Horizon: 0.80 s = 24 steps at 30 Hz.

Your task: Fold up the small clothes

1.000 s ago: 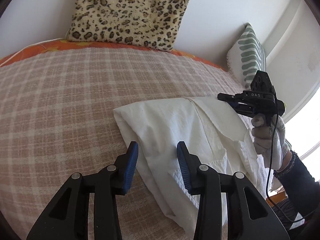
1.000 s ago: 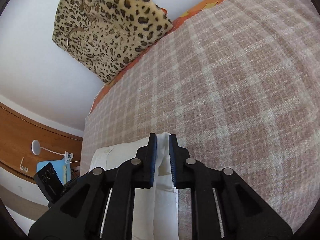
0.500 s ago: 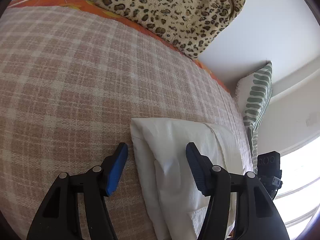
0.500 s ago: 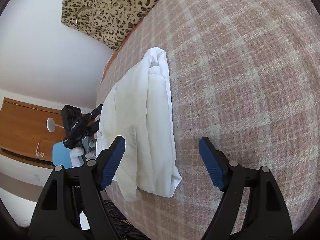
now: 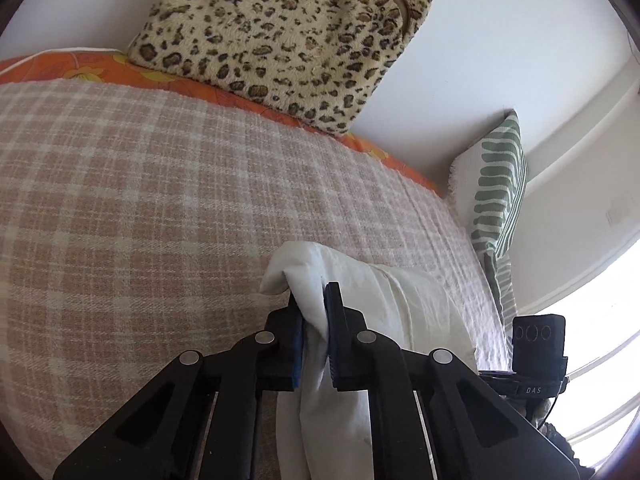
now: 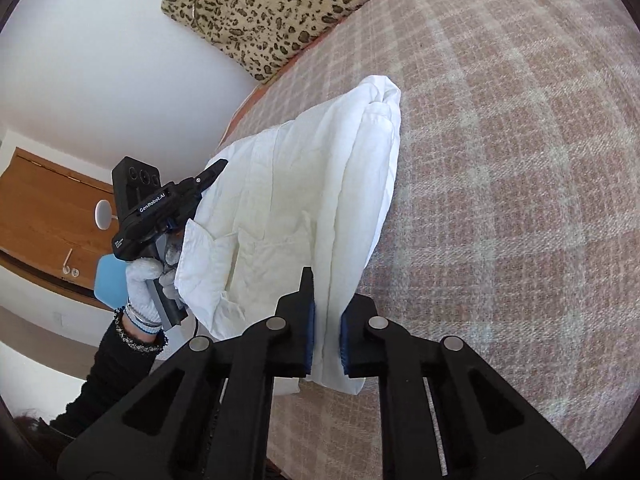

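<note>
Right wrist: claw (image 6: 325, 332) pinches shirt (image 6: 304, 184) edge

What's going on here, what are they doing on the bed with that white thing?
A person is folding a small white garment on a bed with a plaid blanket, using a handheld gripper in each hand. The left gripper is shut on one end of the garment and the right gripper is shut on the other, so both ends are pinched. The cloth is already partly folded lengthwise. A leopard-print bag leans against the wall.
</note>
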### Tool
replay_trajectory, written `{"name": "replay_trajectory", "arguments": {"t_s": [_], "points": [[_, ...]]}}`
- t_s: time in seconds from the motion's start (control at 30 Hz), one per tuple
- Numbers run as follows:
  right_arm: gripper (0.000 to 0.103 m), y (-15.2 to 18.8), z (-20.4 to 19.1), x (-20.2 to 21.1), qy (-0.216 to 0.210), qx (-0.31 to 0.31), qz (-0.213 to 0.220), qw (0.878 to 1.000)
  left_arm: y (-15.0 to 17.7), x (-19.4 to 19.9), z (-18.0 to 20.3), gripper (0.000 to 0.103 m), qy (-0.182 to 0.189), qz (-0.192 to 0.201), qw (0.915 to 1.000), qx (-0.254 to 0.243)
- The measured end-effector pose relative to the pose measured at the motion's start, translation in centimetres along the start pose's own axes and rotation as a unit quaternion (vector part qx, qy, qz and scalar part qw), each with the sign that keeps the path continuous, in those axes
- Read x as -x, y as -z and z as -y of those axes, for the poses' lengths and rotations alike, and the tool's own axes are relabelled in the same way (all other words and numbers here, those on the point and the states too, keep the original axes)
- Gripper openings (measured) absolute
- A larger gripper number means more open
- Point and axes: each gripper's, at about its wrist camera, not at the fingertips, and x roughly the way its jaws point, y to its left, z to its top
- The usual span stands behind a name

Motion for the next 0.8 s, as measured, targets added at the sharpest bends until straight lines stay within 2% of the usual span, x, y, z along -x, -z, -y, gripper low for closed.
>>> {"name": "replay_trajectory", "arguments": {"t_s": [0.1, 0.2, 0.37, 0.57, 0.7, 0.8], "points": [[0.011, -0.9, -0.2, 3.2, 0.004, 0.01, 0.03, 0.999, -1.4, -0.5, 3.2, 0.008, 0.011, 0.011, 0.9994, -0.032], [0.01, -2.1, 0.3, 7.1, 0.029, 0.02, 0.06, 0.998, -2.8, -2.4, 6.4, 0.008, 0.029, 0.009, 0.9983, -0.049], [0.01, -4.6, 2.3, 13.9, 0.089, 0.03, 0.099, 0.991, -4.7, -7.3, 13.2, 0.007, 0.065, 0.012, 0.9941, -0.086], [0.01, -8.6, 7.2, 21.6, 0.163, 0.028, 0.127, 0.978, -5.4, -14.2, 20.3, 0.007, 0.09, 0.006, 0.988, -0.125], [0.01, -11.5, 11.0, 24.9, 0.199, 0.017, 0.137, 0.97, -5.2, -18.9, 22.9, 0.007, 0.086, 0.001, 0.9869, -0.136], [0.01, -12.8, 13.8, 25.1, 0.237, 0.005, 0.138, 0.962, -4.3, -22.0, 24.3, 0.007, 0.049, -0.003, 0.9854, -0.163]]}}
